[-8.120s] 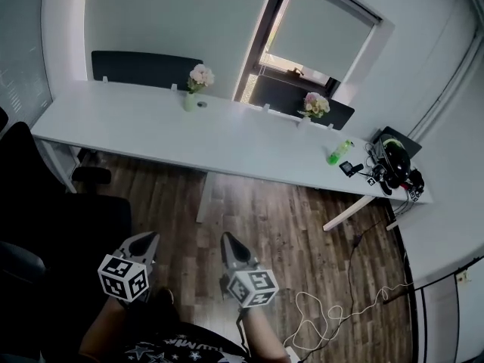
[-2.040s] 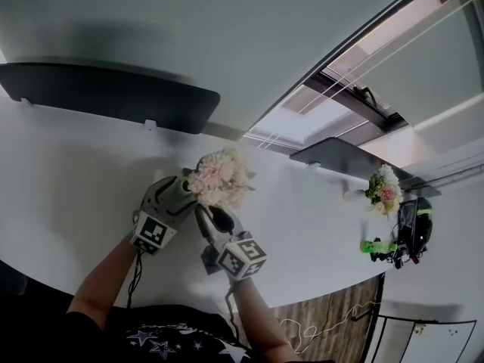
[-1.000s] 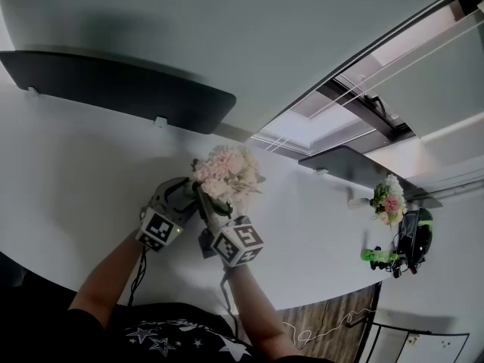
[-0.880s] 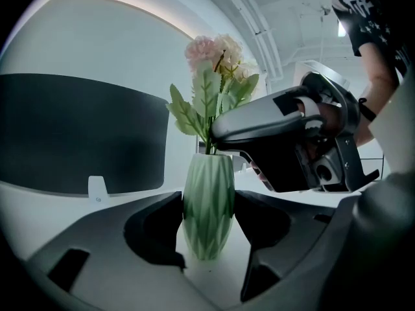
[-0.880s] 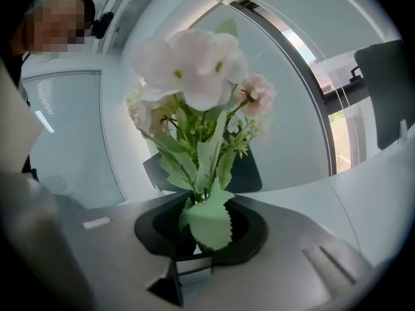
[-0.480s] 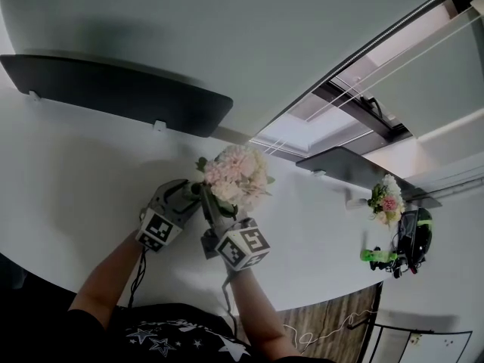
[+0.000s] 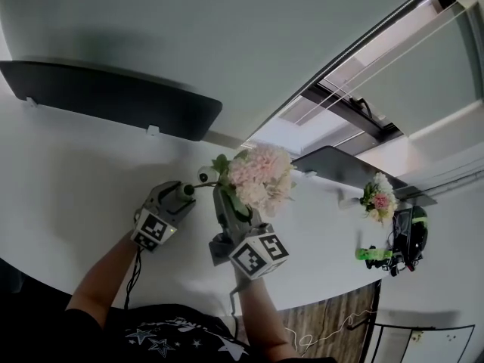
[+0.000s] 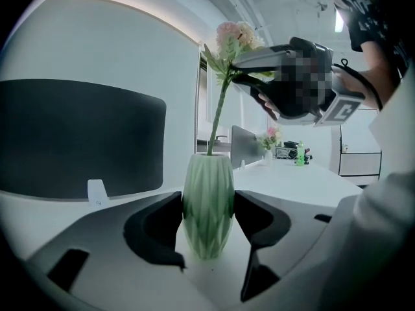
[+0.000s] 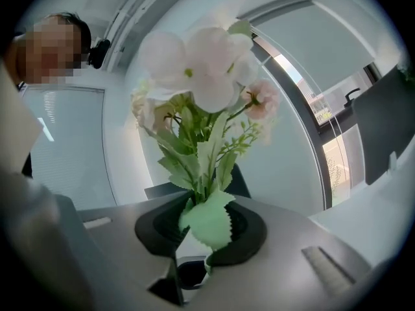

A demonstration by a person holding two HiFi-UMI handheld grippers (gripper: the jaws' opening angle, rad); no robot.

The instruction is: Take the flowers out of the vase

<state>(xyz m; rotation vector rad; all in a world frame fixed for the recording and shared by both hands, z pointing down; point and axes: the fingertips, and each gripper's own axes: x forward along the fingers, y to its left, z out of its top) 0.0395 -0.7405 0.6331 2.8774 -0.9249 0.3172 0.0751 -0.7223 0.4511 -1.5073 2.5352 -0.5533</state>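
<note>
Hazard: stem [image 8: 218,112] sits inside vase [image 8: 207,206], which my left gripper [image 7: 184,191] clamps. My right gripper [image 7: 227,197], pinching flowers [image 7: 261,174] at 1 o'clock, may snag it.

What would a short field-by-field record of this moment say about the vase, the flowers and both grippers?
Vase: green, ribbed, upright on the white desk
Left gripper: jaws closed on the vase's sides
Flowers: pink bunch, raised above the vase, a stem reaching down into its mouth
Right gripper: closed on the stems below the blooms
Background: second bouquet and green bottle farther along the desk
</note>
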